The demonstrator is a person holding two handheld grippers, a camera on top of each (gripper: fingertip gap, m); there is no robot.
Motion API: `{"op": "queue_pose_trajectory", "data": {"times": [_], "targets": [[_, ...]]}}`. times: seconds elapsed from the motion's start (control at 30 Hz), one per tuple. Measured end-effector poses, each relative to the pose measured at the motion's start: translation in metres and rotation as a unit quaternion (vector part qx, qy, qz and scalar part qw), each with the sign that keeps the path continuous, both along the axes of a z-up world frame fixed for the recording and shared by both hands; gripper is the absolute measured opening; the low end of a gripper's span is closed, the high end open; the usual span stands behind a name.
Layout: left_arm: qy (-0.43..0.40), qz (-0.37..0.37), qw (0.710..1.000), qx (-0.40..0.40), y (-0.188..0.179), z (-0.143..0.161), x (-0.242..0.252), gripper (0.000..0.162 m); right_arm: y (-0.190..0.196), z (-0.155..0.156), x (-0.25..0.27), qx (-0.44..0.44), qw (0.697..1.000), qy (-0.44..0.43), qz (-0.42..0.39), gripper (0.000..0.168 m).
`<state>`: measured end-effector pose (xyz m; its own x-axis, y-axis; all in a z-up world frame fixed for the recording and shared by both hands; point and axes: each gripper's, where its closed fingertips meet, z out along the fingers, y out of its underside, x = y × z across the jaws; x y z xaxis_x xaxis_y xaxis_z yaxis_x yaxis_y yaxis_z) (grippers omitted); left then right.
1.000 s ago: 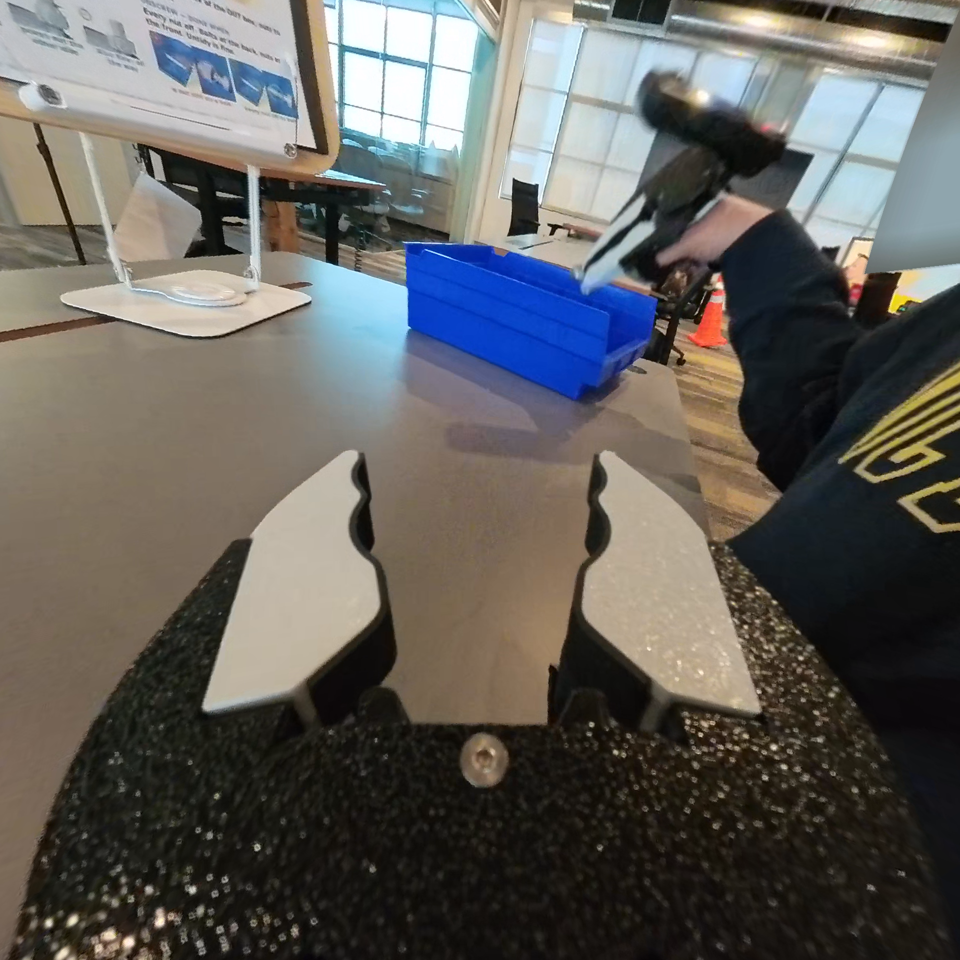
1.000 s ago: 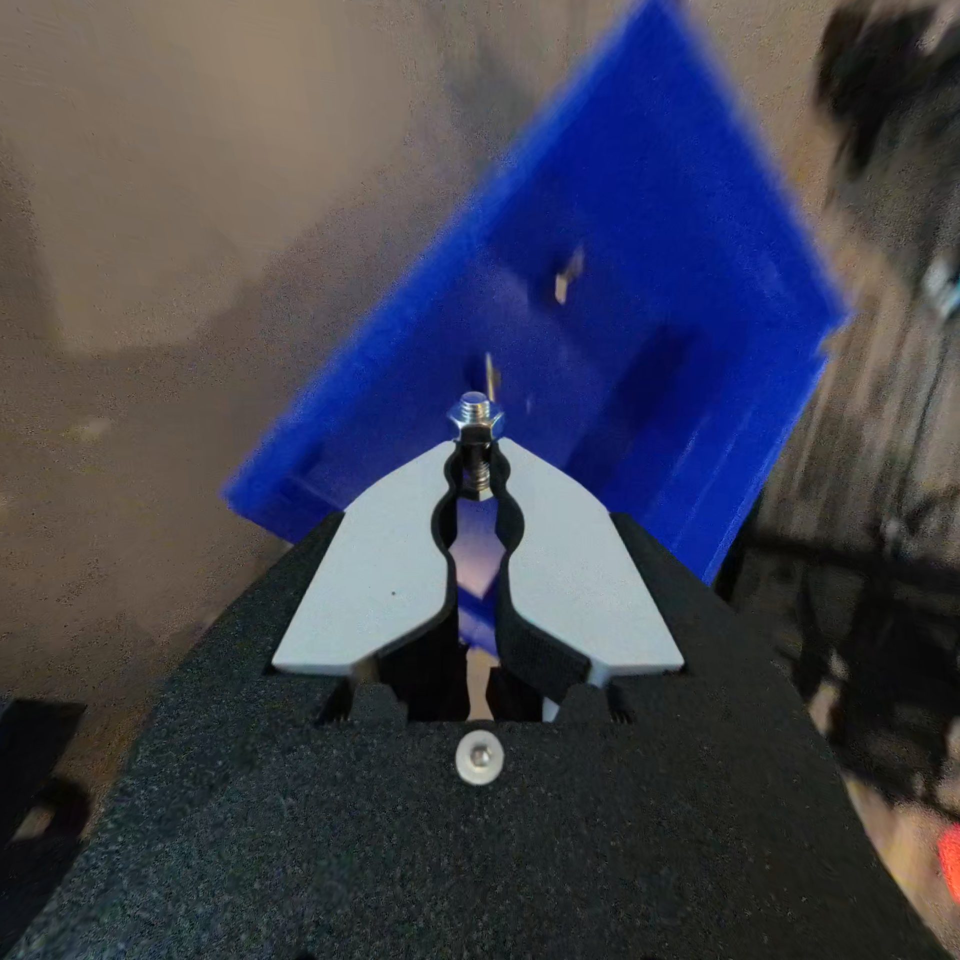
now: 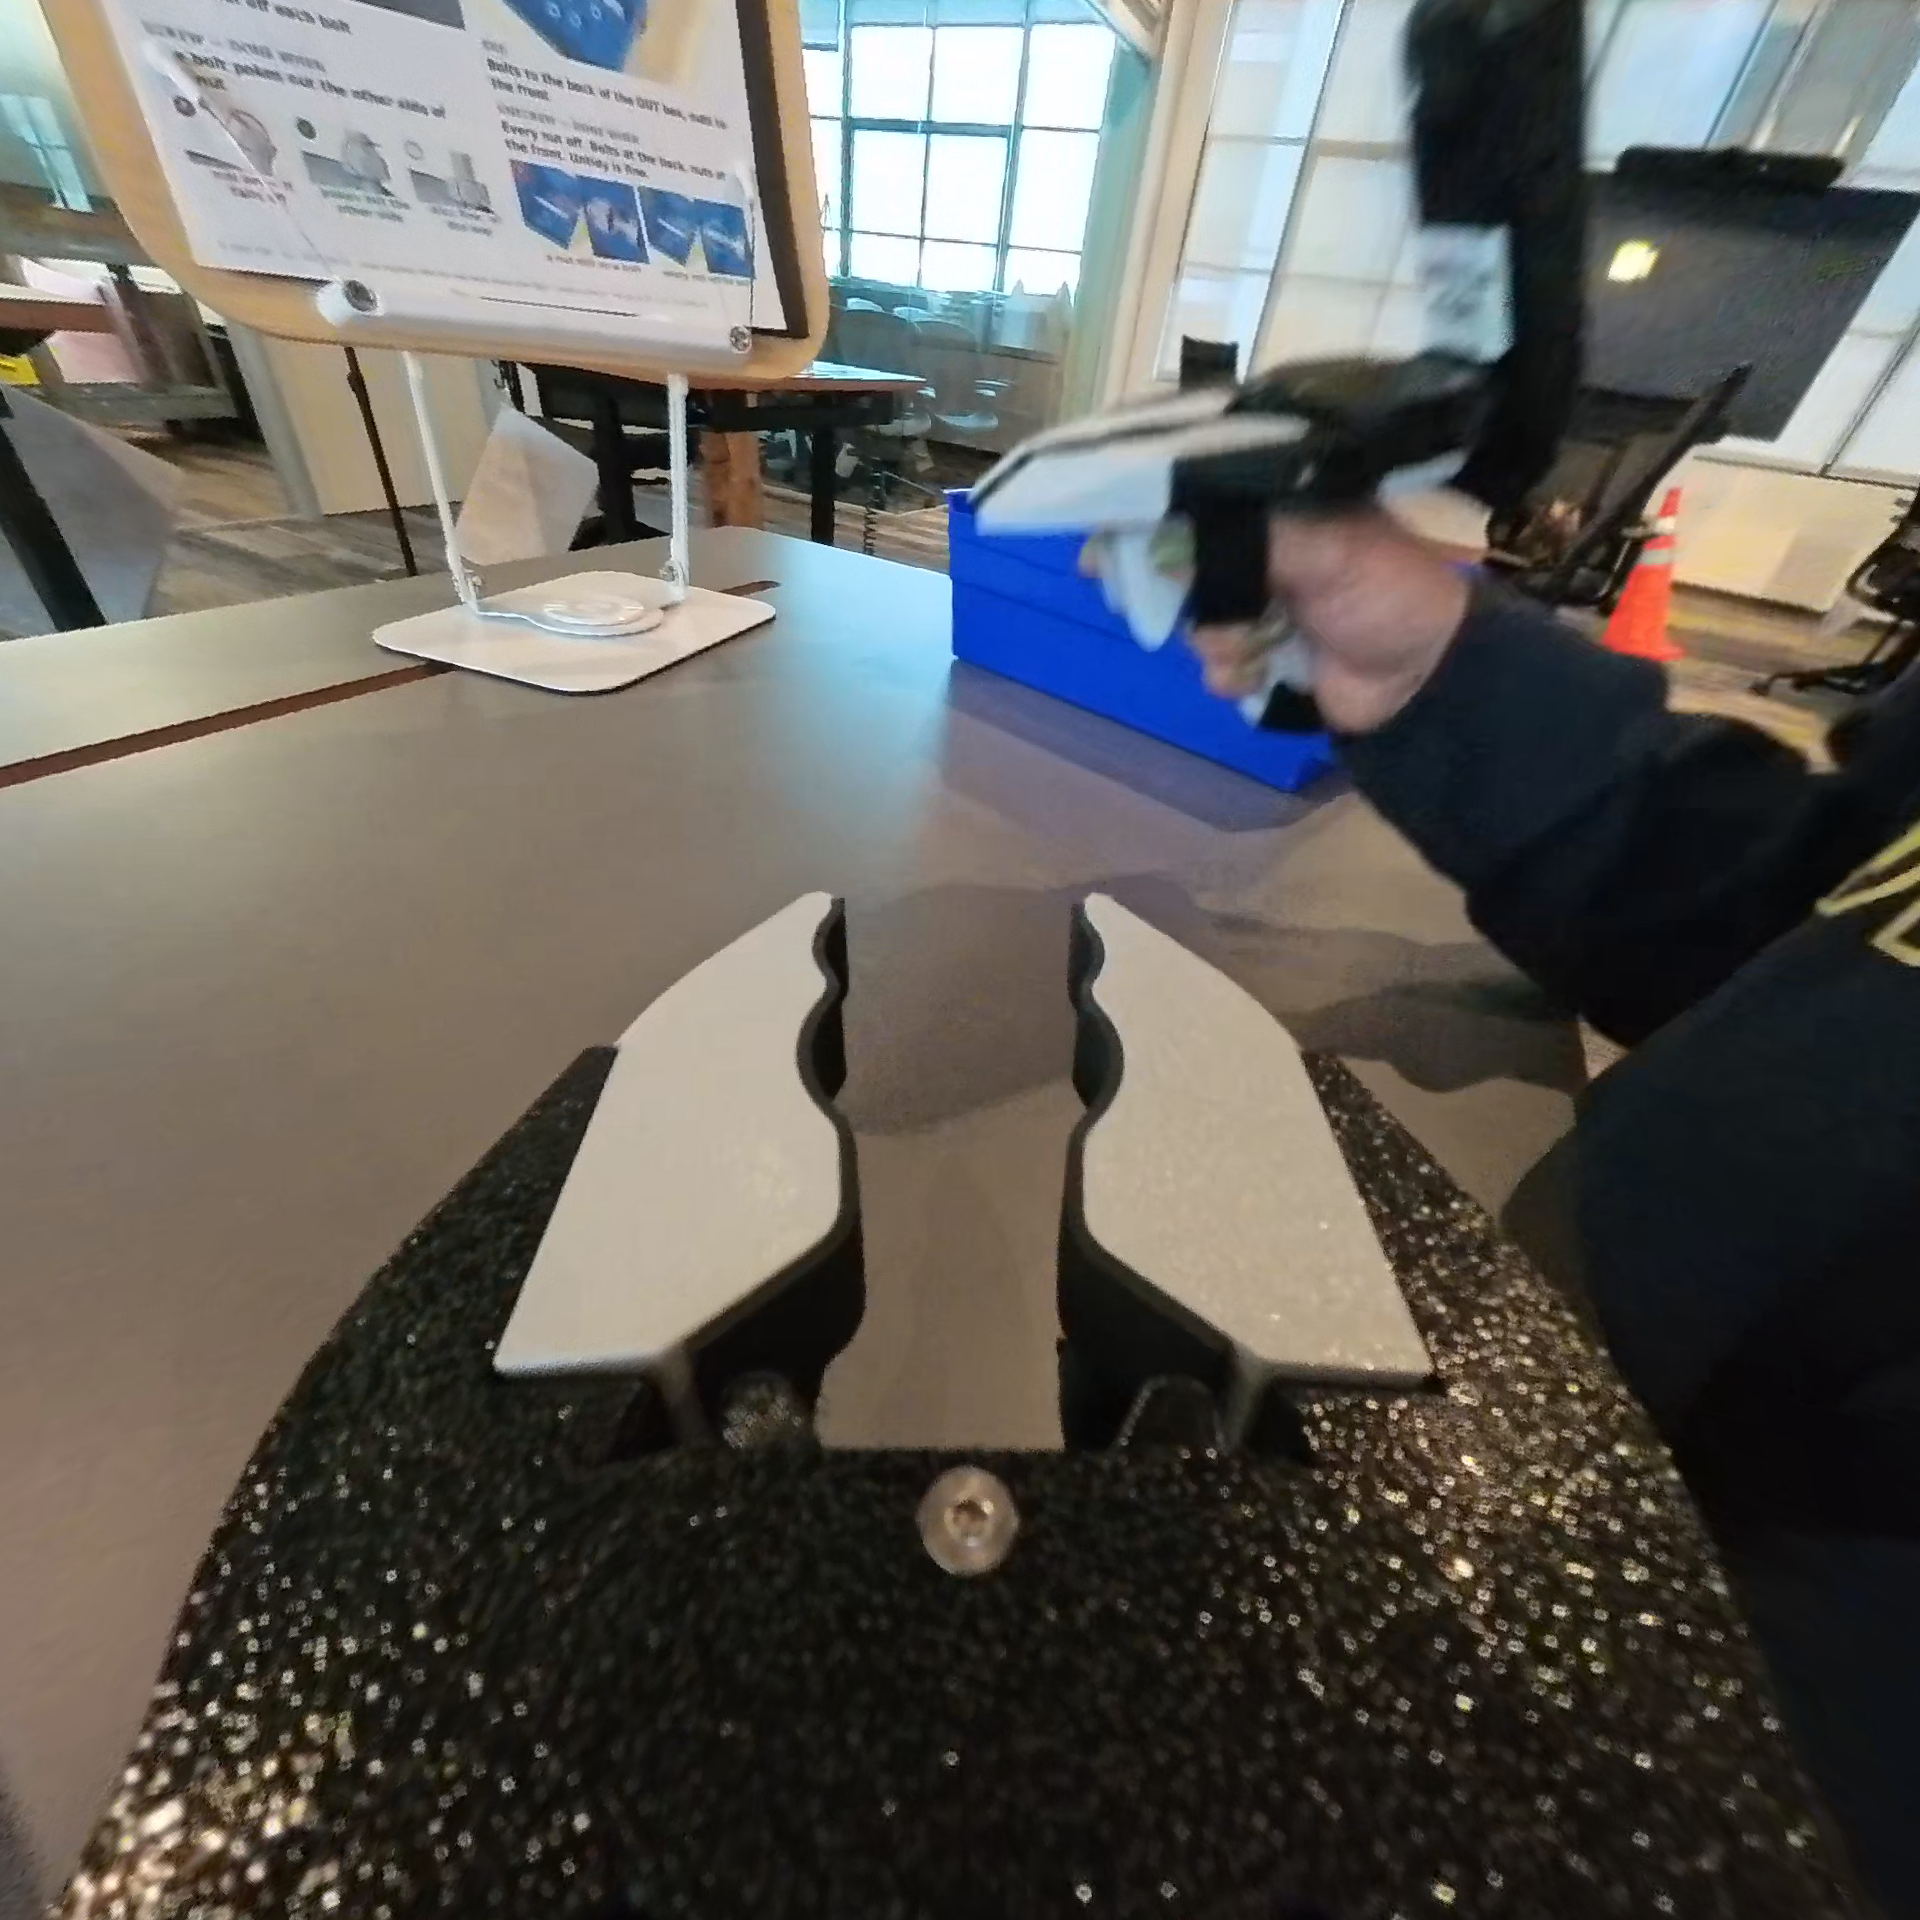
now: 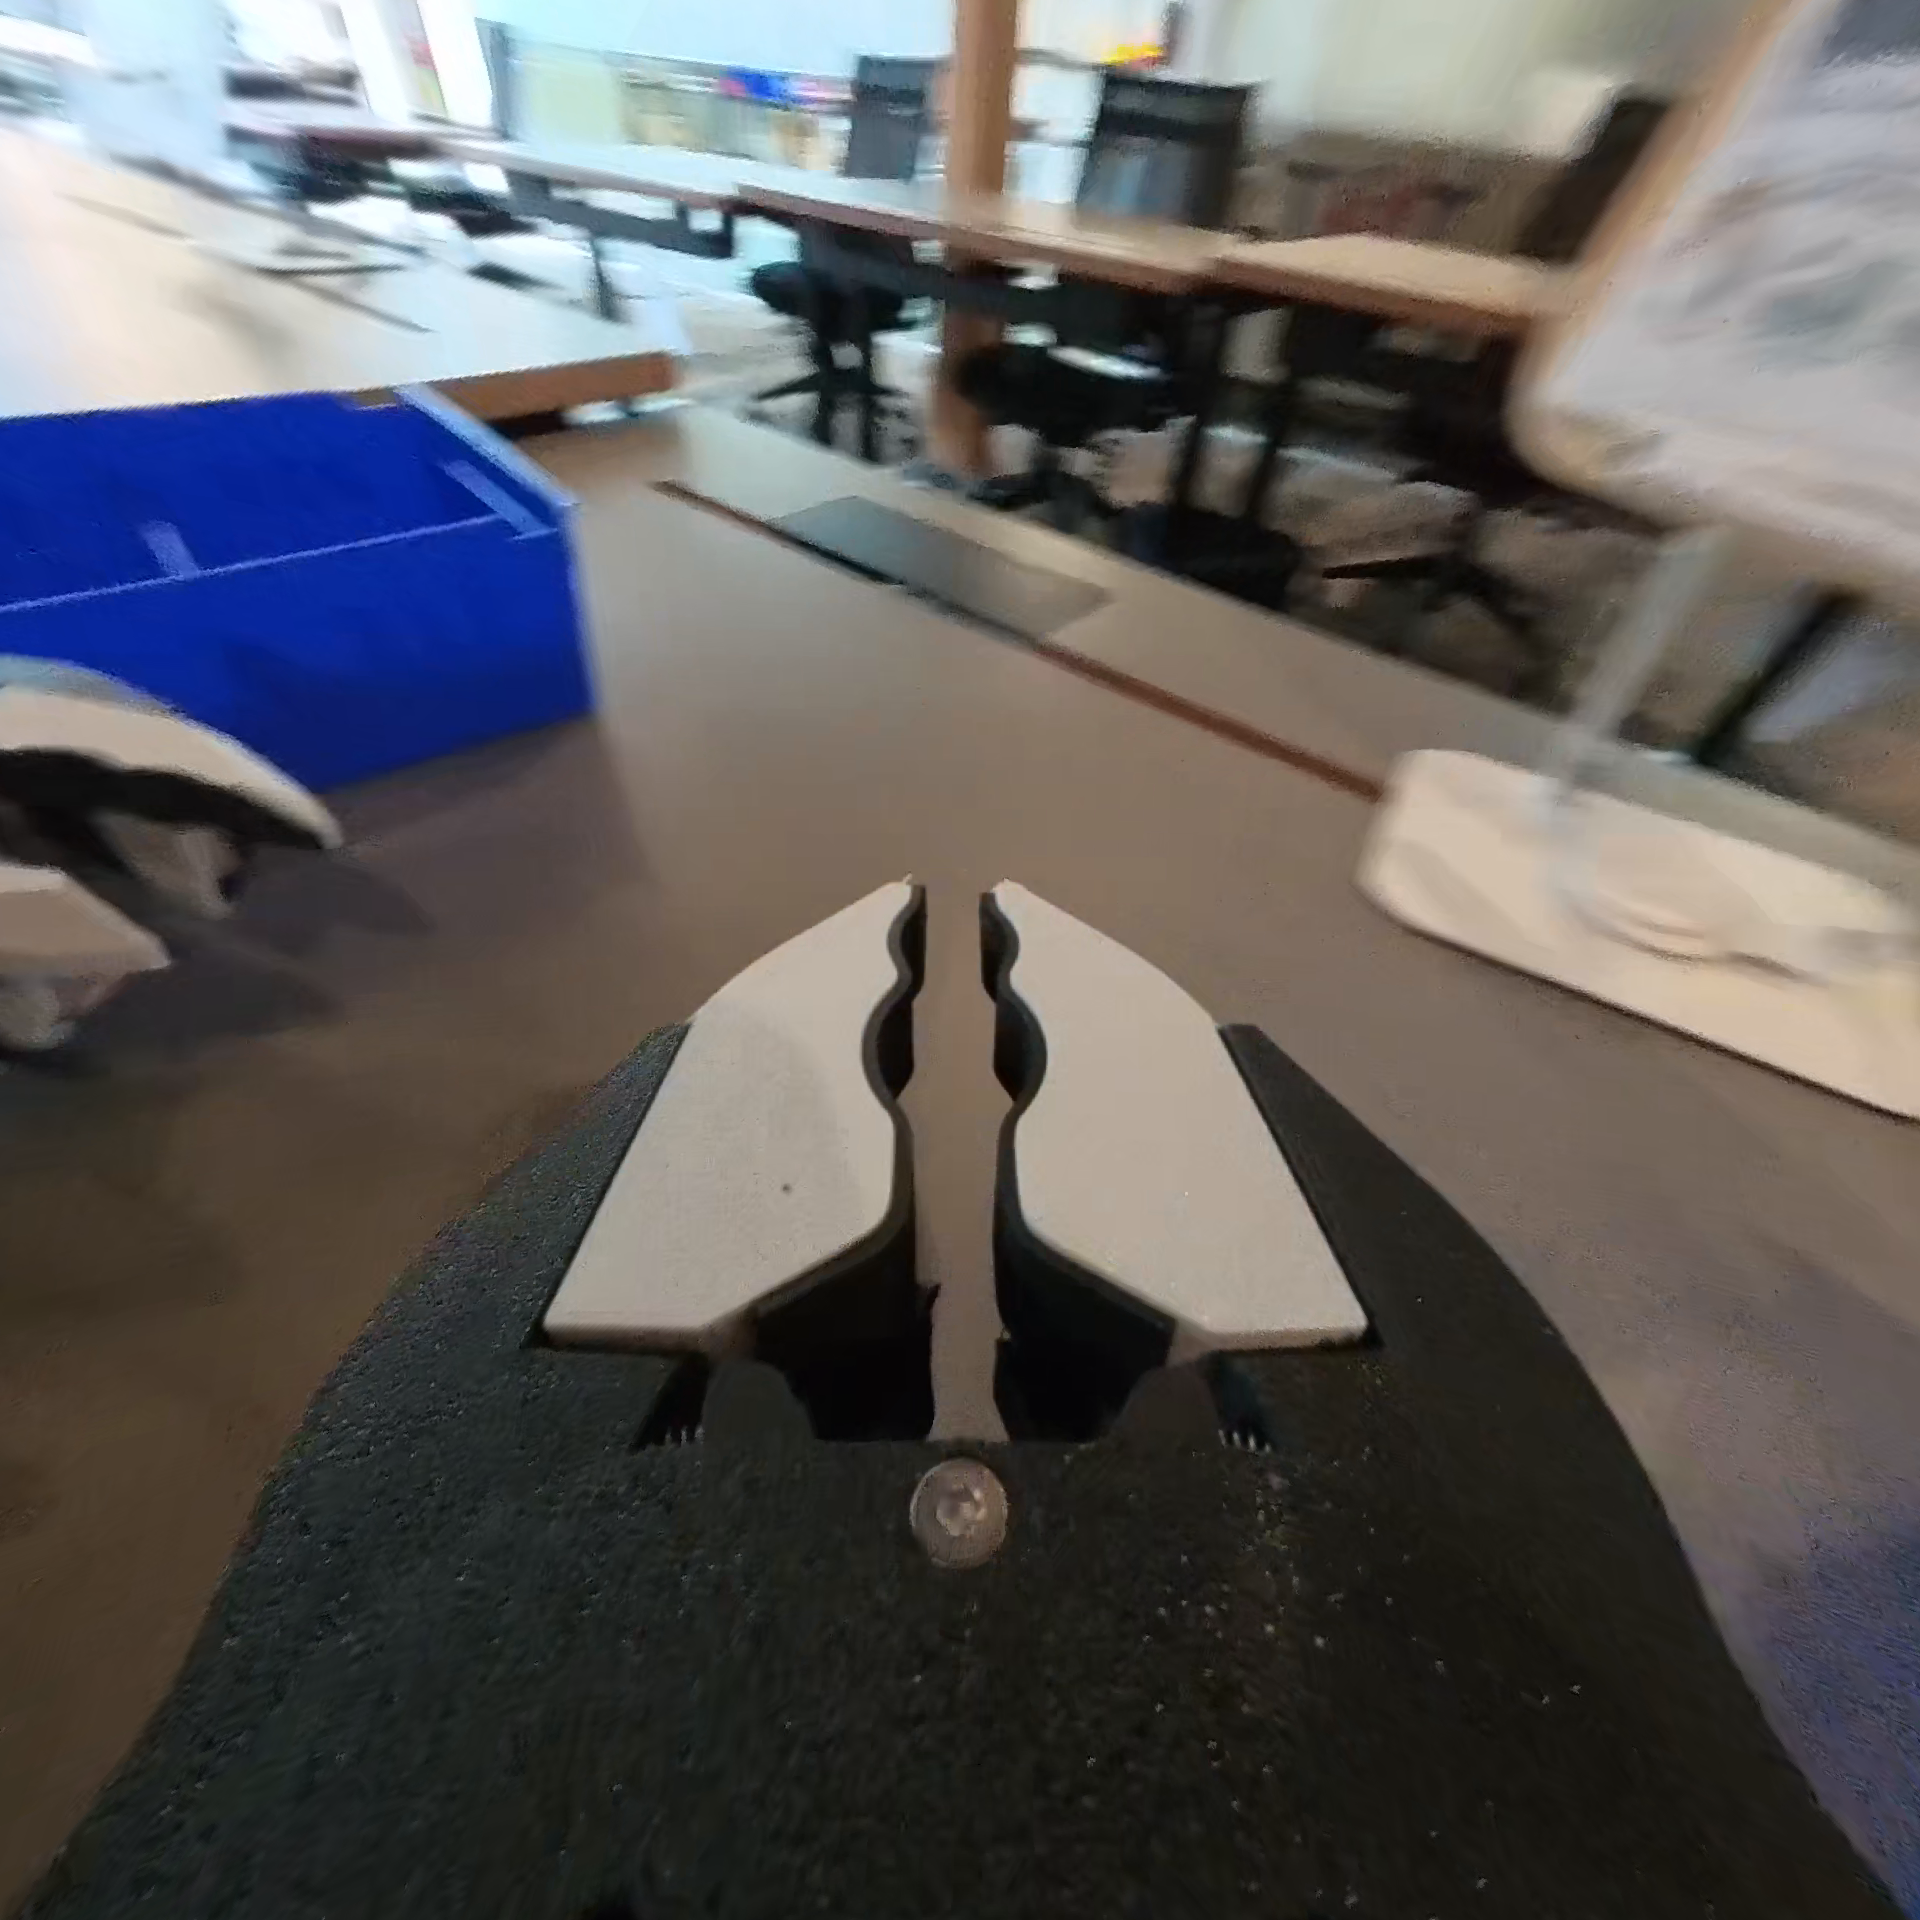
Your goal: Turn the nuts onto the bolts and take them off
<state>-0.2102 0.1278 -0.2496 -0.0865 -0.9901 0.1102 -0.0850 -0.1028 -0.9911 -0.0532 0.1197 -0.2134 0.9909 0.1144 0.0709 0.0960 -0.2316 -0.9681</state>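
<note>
We could make out no nuts or bolts; the blue plastic bin (image 3: 1091, 634) sat at the far side of the grey bench (image 3: 416, 935). Our left hand-held gripper (image 3: 956, 935) hovered over the bench with fingers wide apart, empty. Our right hand-held gripper (image 4: 951, 904) held nothing, its fingers only a narrow gap apart. A white-based sign stand (image 3: 577, 623) stood beyond.

A grey bench (image 3: 436, 935) fills the lower half of the left wrist view. Tall gridded windows (image 3: 935, 177) glow with daylight at upper centre, with dark office chairs (image 3: 1205, 364) below them. An orange traffic cone (image 3: 1647, 582) stands on the wood-patterned floor at right. In the right wrist view, long wooden tables (image 4: 1039, 234) and black chairs (image 4: 831, 281) cross the blurred upper frame.
</note>
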Motion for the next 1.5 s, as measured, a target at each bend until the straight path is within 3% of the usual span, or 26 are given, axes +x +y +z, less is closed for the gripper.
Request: {"op": "queue_pose_trajectory", "data": {"times": [0.1, 0.2, 0.27, 0.37, 0.5, 0.6, 0.73, 0.9, 1.1, 1.33, 1.5], "targets": [[-0.001, 0.002, 1.000, 0.003, -0.001, 0.000, 0.000, 0.040, 0.026, -0.034, -0.028, 0.011, 0.999, 0.032, 0.036, 0.010], [0.007, -0.001, 1.000, 0.002, -0.004, 0.003, -0.001, 0.040, 0.032, -0.043, -0.046, 0.034, 0.995, 0.065, 0.061, 0.010], [0.016, 0.001, 1.000, -0.002, -0.012, 0.022, -0.004, 0.038, 0.030, -0.042, -0.046, 0.050, 0.996, 0.038, 0.063, 0.010], [0.038, 0.078, 0.995, 0.058, 0.001, 0.060, -0.018, 0.034, 0.025, -0.035, -0.037, 0.070, 0.996, -0.019, 0.047, 0.009], [0.064, 0.208, 0.972, 0.087, 0.049, 0.102, -0.072, 0.034, 0.018, -0.011, -0.035, 0.101, 0.993, -0.029, 0.045, 0.010], [0.094, 0.340, 0.930, 0.104, 0.109, 0.116, -0.134, 0.033, 0.015, -0.006, -0.035, 0.116, 0.992, -0.025, 0.047, 0.010], [0.222, 0.403, 0.885, 0.076, 0.189, 0.080, -0.178, 0.033, 0.016, -0.008, -0.033, 0.112, 0.993, -0.009, 0.045, 0.010], [0.396, 0.357, 0.842, 0.085, 0.255, 0.013, -0.175, 0.033, 0.016, -0.010, -0.030, 0.105, 0.993, -0.001, 0.044, 0.010], [0.527, 0.240, 0.810, 0.093, 0.276, -0.045, -0.166, 0.032, 0.015, -0.013, -0.029, 0.101, 0.994, 0.002, 0.045, 0.010], [0.626, 0.008, 0.739, 0.248, 0.275, -0.072, -0.186, 0.041, 0.016, -0.017, -0.028, 0.090, 0.995, 0.005, 0.044, 0.010], [0.673, -0.101, 0.650, 0.340, 0.283, -0.074, -0.204, 0.047, 0.018, -0.024, -0.029, 0.075, 0.996, -0.004, 0.043, 0.010]]}}
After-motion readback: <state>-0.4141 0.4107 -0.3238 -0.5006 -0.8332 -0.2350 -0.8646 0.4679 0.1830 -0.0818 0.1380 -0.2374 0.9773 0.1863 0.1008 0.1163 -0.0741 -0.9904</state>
